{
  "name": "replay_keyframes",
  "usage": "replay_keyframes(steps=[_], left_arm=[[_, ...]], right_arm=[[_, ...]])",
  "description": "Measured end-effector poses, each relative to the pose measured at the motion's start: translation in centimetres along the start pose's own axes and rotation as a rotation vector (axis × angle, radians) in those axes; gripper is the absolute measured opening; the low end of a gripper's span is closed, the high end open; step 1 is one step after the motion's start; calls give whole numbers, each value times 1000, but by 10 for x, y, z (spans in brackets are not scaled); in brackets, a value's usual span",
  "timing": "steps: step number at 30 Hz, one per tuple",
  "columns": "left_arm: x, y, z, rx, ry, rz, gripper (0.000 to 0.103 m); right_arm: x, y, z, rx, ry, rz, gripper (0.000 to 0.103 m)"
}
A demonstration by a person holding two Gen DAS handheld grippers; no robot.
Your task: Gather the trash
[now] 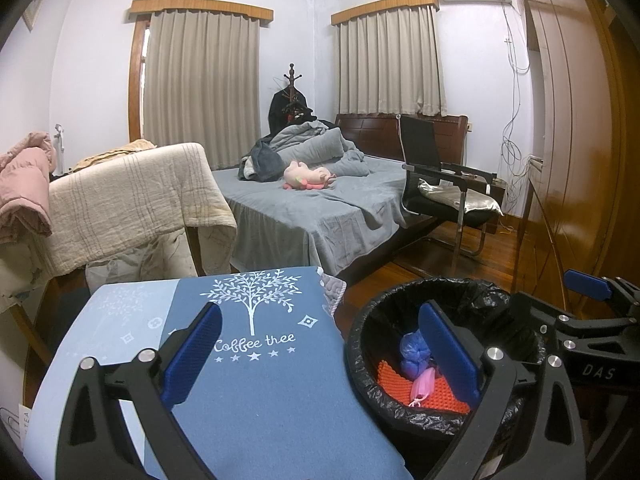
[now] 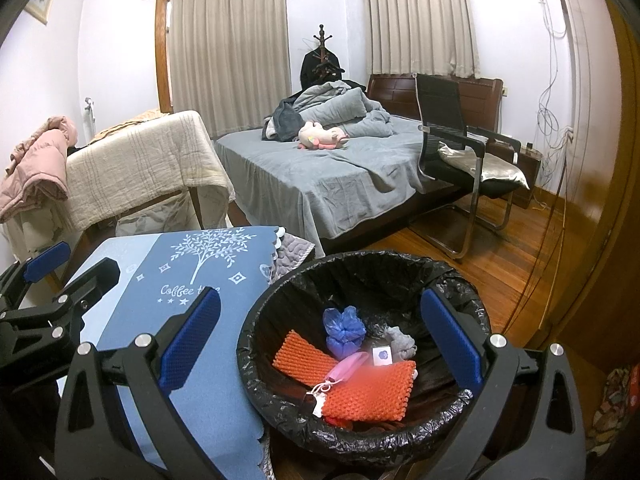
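A bin lined with a black bag [image 2: 280, 292] [image 1: 362, 332] stands on the wooden floor beside a table. Inside it lie orange knobbly mats [image 2: 368, 394] [image 1: 392, 378], a crumpled blue plastic bag [image 2: 344, 330] [image 1: 414, 354], a pink face mask [image 2: 344, 368] [image 1: 424, 390], a grey wad [image 2: 398, 342] and a small white packet [image 2: 382, 354]. My right gripper [image 2: 320, 344] hangs open over the bin with nothing between its fingers. My left gripper [image 1: 320, 352] is open too, straddling the table's edge and the bin's left rim. The right gripper also shows at the right edge of the left wrist view [image 1: 592, 320].
A table under a blue cloth [image 1: 256, 392] [image 2: 180, 280] printed with a white tree sits left of the bin. Behind are a bed with grey covers [image 2: 320, 176] and a pink plush toy [image 2: 324, 136], a black chair [image 2: 460, 140], a draped rack [image 2: 136, 168] and a wooden wardrobe [image 1: 580, 160].
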State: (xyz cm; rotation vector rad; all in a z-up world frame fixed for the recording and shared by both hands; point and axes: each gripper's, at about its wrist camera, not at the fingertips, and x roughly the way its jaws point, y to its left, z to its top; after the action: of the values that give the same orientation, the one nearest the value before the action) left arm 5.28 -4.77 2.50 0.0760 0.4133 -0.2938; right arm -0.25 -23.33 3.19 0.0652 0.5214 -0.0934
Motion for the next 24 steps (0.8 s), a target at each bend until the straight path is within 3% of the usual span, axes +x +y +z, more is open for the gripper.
replay_keyframes(steps=[24], left_arm=[[0,2,0,-4,4,-2,97]], right_arm=[[0,2,0,0,1,0,98]])
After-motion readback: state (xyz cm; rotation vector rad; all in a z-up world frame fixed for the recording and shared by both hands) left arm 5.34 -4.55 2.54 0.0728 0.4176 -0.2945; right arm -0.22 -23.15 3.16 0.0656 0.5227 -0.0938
